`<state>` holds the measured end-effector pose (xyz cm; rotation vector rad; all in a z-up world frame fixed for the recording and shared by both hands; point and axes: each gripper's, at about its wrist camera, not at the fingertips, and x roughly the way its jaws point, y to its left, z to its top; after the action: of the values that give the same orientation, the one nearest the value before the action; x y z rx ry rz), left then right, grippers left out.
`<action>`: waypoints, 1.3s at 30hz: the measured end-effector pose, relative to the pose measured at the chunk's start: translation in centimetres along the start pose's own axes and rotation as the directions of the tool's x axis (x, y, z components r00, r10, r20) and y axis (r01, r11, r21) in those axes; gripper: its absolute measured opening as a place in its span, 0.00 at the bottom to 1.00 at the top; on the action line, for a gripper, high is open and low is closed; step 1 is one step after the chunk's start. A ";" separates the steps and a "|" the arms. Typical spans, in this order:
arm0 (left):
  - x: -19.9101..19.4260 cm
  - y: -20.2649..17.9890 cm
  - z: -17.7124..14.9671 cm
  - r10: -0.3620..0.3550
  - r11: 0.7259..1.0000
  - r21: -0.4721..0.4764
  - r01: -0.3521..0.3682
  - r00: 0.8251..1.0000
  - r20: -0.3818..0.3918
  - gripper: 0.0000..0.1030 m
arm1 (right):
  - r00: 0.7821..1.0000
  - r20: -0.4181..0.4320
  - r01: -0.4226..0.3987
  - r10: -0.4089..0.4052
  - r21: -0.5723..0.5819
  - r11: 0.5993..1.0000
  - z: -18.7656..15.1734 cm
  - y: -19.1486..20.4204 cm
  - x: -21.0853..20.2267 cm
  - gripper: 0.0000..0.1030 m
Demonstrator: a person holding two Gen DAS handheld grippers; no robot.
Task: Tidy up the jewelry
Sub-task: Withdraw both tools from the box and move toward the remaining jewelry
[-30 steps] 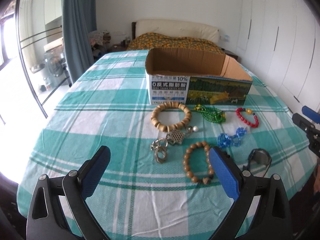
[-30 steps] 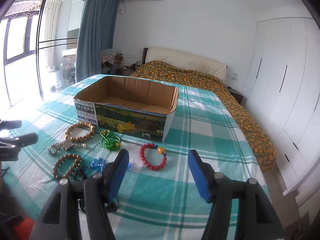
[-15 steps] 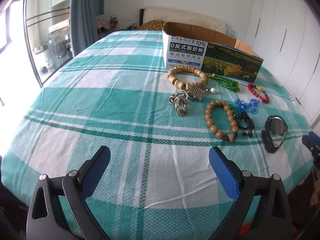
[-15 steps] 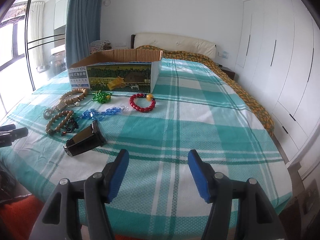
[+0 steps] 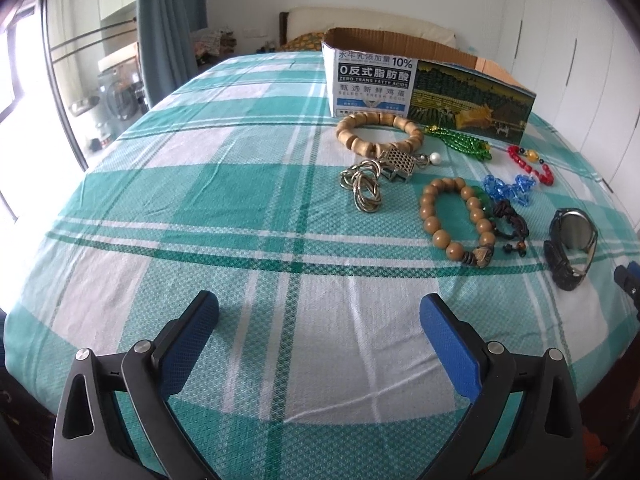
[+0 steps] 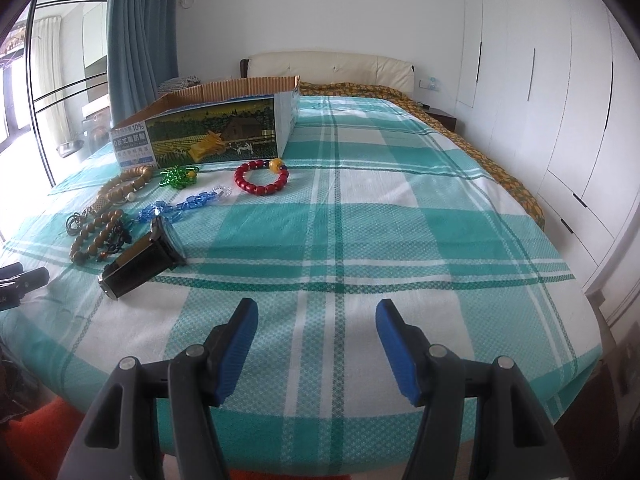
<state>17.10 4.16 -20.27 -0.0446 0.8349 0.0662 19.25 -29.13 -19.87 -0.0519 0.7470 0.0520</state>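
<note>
Bedroom, checked cloth (image 5: 240,208) | jewelry (image 5: 460,216) strewn at 1 o'clock before box (image 5: 424,84) | left gripper (image 5: 319,326) gaping, empty | right gripper (image 6: 316,330) apart, empty, watch (image 6: 140,260) at 10 o'clock

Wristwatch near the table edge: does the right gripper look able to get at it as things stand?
Probably yes. The wristwatch lies alone on the cloth, the nearest piece to the right gripper, whose fingers stand open and empty with bare tablecloth between.

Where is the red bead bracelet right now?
The red bead bracelet lies flat on the checked cloth, left of centre in the right wrist view, just in front of the cardboard box and right of the green beads.
</note>
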 end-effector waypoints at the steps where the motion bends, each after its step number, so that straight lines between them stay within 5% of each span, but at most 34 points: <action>1: 0.0 -0.1 0.0 0.001 1.000 0.003 -0.001 1.000 -0.001 0.99 | 1.000 -0.003 -0.001 0.001 0.005 1.000 -0.1 -0.1 0.1 0.61; 14: -0.1 0.0 -0.5 0.003 1.000 0.002 -0.003 1.000 0.026 1.00 | 1.000 -0.001 0.015 -0.015 -0.003 1.000 -0.6 0.5 0.7 0.72; 39: -0.1 0.0 -0.2 -0.007 1.000 0.015 0.007 1.000 0.004 1.00 | 1.000 0.002 0.020 -0.020 0.000 1.000 -0.6 0.6 0.6 0.76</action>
<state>16.90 4.16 -20.28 -0.0336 0.8313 0.0539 19.26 -28.57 -20.76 -0.0589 0.7441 0.0333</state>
